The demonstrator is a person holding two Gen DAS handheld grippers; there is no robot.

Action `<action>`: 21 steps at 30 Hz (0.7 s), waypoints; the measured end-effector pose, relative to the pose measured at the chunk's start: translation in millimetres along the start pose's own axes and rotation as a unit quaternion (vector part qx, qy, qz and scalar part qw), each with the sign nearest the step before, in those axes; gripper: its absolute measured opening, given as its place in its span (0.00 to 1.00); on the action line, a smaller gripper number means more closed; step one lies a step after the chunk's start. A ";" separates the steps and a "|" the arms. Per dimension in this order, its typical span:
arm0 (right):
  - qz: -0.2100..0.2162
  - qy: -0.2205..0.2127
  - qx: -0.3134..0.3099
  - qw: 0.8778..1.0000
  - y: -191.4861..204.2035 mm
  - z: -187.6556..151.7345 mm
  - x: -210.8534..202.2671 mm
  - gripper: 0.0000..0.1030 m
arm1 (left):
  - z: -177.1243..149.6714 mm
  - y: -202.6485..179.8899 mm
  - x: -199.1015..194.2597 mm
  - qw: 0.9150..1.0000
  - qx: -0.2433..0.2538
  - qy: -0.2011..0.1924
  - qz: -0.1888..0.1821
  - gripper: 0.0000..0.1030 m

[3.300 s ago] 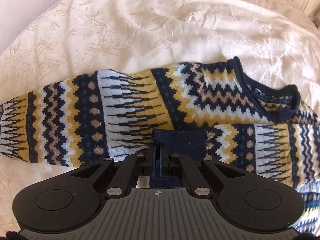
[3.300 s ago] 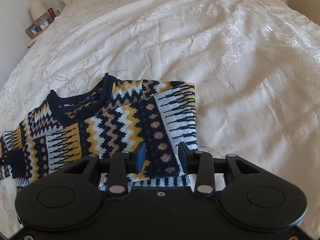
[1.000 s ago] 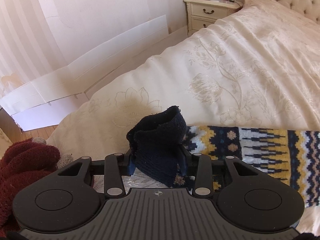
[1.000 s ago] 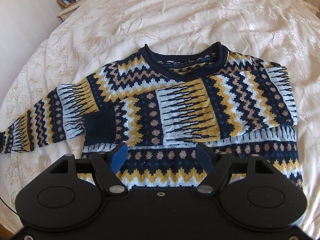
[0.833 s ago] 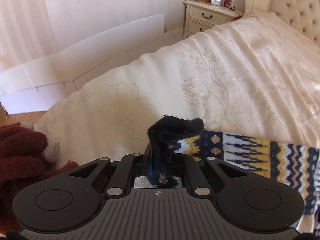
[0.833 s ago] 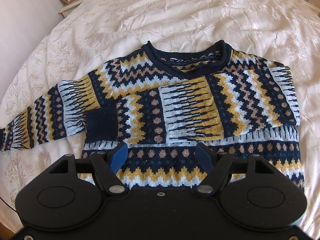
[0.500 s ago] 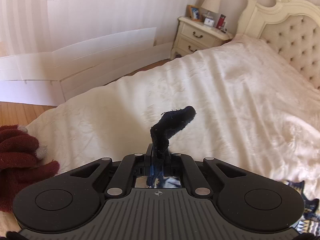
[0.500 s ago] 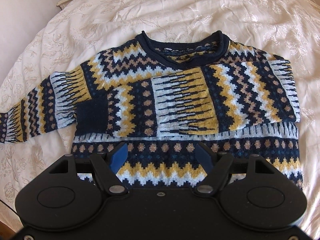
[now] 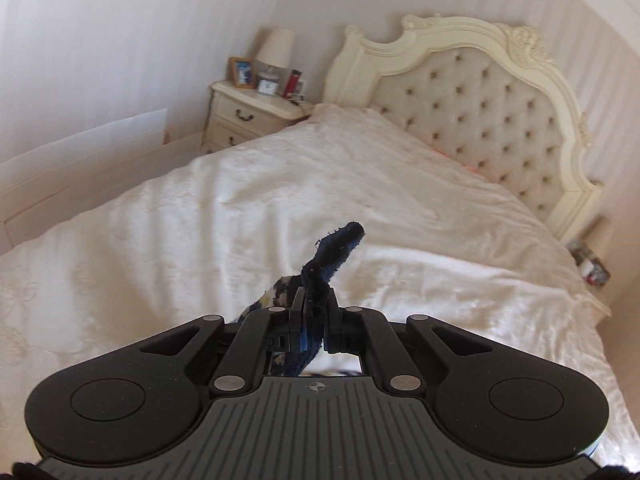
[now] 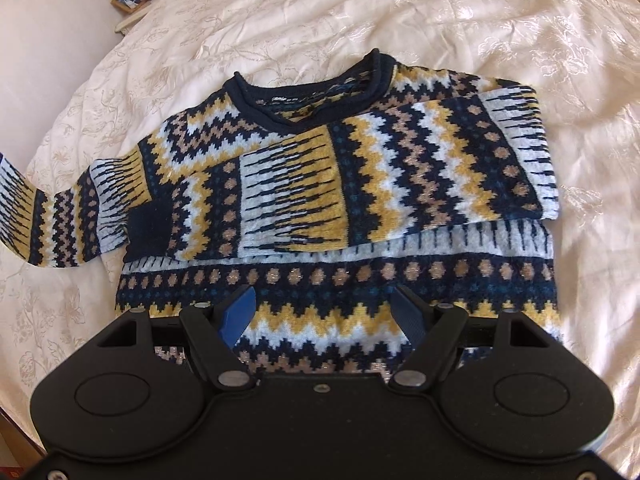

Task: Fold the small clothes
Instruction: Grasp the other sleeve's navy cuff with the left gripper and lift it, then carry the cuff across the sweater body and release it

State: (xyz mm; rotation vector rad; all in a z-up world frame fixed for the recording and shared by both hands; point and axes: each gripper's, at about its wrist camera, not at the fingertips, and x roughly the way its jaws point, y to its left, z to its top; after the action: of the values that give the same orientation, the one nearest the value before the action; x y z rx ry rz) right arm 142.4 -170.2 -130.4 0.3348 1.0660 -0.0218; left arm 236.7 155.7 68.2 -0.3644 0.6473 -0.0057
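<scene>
A navy, yellow and white patterned sweater [image 10: 360, 184] lies face up on the cream bedspread [image 10: 440, 12], its right sleeve folded across the chest. Its left sleeve [image 10: 52, 220] rises off the bed toward the left edge of the right wrist view. My left gripper [image 9: 314, 308] is shut on that sleeve's navy cuff [image 9: 332, 252], which sticks up between the fingers, lifted above the bed. My right gripper [image 10: 326, 308] hovers open over the sweater's lower hem, nothing between its blue pads [image 10: 240, 310].
A tufted cream headboard [image 9: 480, 108] stands at the far end of the bed. A nightstand [image 9: 248, 114] with a lamp, photo frame and clock sits at the bed's left side. White boards [image 9: 80, 152] lean on the wall.
My left gripper shut on the cuff and lifted it; its view swung from the bedside up to the headboard. The left sleeve now rises off the bed. My right gripper moved slightly closer to the hem.
</scene>
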 end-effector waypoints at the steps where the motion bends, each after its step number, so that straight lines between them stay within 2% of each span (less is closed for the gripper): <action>1: 0.001 -0.005 0.003 1.000 -8.1 0.7 -4.4 0.75 | -5.5 -17.6 4.2 1.000 0.007 0.003 -0.014 0.06; 4: 0.007 -0.015 0.014 1.000 -32.7 2.6 -16.9 0.75 | -29.1 -69.0 20.6 0.999 0.013 0.021 -0.047 0.06; 10: 0.007 -0.029 0.018 0.999 -75.0 2.2 -34.2 0.75 | -99.3 -155.2 62.7 0.991 0.015 0.083 -0.106 0.06; 15: 0.001 -0.030 0.027 0.999 -103.7 -1.5 -41.9 0.75 | -160.1 -203.0 93.5 0.980 0.057 0.142 -0.125 0.07; 18: -0.003 -0.028 0.035 0.999 -115.9 -3.5 -43.6 0.75 | -184.8 -218.0 111.1 0.971 0.088 0.180 -0.127 0.12; 20: -0.007 -0.027 0.043 0.999 -121.2 -4.1 -44.5 0.75 | -198.1 -227.9 113.5 0.967 0.110 0.196 -0.123 0.25; 21: -0.007 -0.027 0.047 0.998 -123.3 -4.2 -44.5 0.75 | -202.4 -229.5 111.8 0.965 0.117 0.197 -0.130 0.26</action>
State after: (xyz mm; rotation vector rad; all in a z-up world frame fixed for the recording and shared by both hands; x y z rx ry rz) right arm 95.1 -292.5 -125.9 0.4098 1.0151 -0.0934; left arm 231.4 -139.2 -70.1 -0.2176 0.9772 -0.4118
